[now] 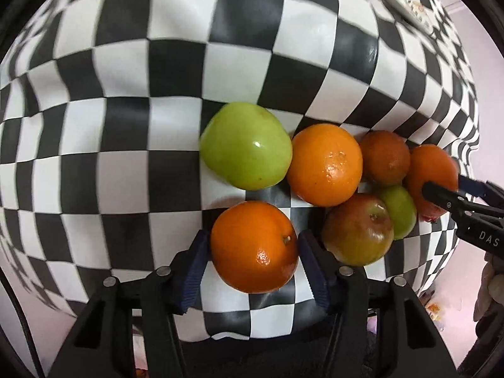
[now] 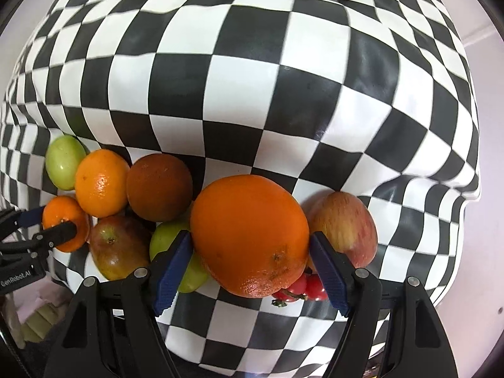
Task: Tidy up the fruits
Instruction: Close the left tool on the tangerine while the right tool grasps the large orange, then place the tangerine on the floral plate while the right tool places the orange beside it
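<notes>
Checkered tablecloth [image 1: 126, 72] bears clustered fruit; left fingers [image 1: 195, 271] grip a small orange [image 1: 254, 247], right fingers [image 2: 171, 267] a large orange [image 2: 250, 236].

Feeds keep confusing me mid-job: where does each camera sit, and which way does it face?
Left wrist: on the left gripper, looking along its fingers at its orange on the checkered cloth; the right gripper enters at right.
Right wrist: on the right gripper, facing its big orange and a red apple; the left gripper enters at left.
Shared: the fruit cluster, cloth, both grippers.
</notes>
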Action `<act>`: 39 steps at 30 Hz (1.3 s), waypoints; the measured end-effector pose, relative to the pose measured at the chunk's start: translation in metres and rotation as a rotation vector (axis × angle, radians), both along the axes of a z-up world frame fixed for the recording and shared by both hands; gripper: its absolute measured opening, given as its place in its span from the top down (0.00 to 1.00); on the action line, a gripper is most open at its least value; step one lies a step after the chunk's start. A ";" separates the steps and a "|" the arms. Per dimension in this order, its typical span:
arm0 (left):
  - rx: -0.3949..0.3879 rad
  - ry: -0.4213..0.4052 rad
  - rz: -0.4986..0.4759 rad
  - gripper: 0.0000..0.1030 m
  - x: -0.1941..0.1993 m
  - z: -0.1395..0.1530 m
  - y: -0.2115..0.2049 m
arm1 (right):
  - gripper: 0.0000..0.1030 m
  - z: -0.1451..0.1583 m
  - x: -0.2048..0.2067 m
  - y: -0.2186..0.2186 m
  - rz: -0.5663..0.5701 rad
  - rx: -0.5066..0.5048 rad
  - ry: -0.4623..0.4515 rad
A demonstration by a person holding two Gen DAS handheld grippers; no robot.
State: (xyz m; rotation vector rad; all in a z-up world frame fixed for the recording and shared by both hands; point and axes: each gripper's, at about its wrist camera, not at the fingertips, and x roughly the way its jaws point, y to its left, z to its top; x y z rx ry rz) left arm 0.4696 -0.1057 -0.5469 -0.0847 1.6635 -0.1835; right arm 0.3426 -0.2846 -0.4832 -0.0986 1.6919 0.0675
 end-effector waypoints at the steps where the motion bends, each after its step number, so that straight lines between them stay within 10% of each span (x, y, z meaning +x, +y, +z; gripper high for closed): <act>1: -0.001 -0.007 0.000 0.47 0.002 0.000 -0.002 | 0.25 -0.001 -0.001 -0.001 -0.020 0.012 -0.005; 12: -0.080 -0.161 -0.016 0.47 0.089 0.004 -0.063 | 0.25 0.003 -0.023 -0.050 -0.297 0.218 -0.096; 20: -0.138 -0.264 -0.074 0.47 0.096 0.159 -0.095 | 0.25 0.049 0.052 -0.054 -0.371 0.317 -0.250; 26: -0.128 -0.237 -0.048 0.47 0.176 0.177 -0.068 | 0.25 0.055 0.141 -0.080 -0.387 0.306 -0.324; 39: -0.160 -0.085 0.006 0.47 0.277 0.102 -0.102 | 0.25 0.021 0.256 -0.105 -0.414 0.227 -0.302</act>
